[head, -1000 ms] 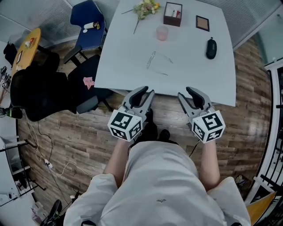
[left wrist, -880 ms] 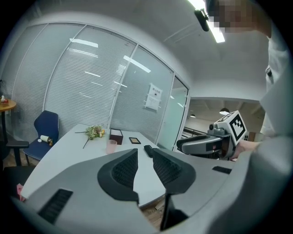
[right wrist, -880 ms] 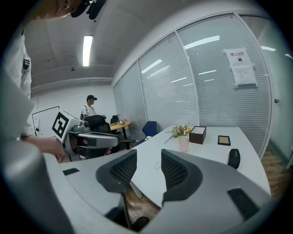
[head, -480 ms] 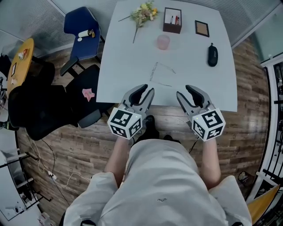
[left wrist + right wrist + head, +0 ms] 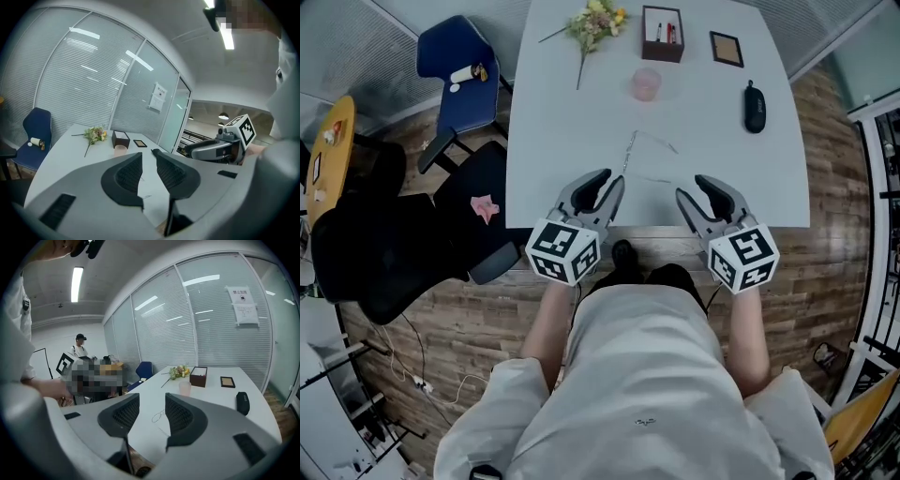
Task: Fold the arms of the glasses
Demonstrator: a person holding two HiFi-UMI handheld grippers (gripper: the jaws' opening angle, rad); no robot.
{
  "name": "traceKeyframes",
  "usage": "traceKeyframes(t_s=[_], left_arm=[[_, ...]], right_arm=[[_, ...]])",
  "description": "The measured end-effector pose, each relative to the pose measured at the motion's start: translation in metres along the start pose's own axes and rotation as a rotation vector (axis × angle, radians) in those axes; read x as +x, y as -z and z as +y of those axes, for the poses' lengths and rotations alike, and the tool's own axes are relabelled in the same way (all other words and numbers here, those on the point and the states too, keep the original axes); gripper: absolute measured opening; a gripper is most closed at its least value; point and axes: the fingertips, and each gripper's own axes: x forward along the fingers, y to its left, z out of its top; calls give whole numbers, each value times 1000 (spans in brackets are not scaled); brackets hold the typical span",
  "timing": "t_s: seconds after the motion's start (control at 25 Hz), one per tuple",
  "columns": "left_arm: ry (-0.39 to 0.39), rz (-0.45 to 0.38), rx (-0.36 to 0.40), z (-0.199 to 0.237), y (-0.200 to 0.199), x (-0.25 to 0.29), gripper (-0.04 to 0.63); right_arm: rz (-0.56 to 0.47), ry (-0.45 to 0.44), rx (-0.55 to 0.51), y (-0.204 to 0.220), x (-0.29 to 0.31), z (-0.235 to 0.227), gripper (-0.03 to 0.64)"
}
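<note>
Left claw [image 5: 612,179] apart and empty, right claw [image 5: 691,187] just opened, empty, glasses [image 5: 630,150] unfolded on table [image 5: 562,122]

Glasses [image 5: 642,155] lie mid-tabletop [image 5: 553,122]: a cup [image 5: 646,83] behind them, box [image 5: 663,33] and flowers [image 5: 595,21] farther back, a case [image 5: 755,106] to their right, left tongs [image 5: 612,180] and right tongs [image 5: 692,187] before them.

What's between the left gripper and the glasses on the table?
Nothing: only bare white table separates the left gripper from the glasses, seen in the head view.
</note>
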Motion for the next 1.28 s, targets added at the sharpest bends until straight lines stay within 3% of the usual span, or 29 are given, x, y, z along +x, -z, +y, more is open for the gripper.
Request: traceKeyframes(t_s=[0.52,1.28], left_arm=[[19,101,-53,19,28,22,98],[-100,225,-128,62,64,74,98]], right_arm=[[121,18,61,44,22,-13,172],[286,-153,28,87,83,-45,170]])
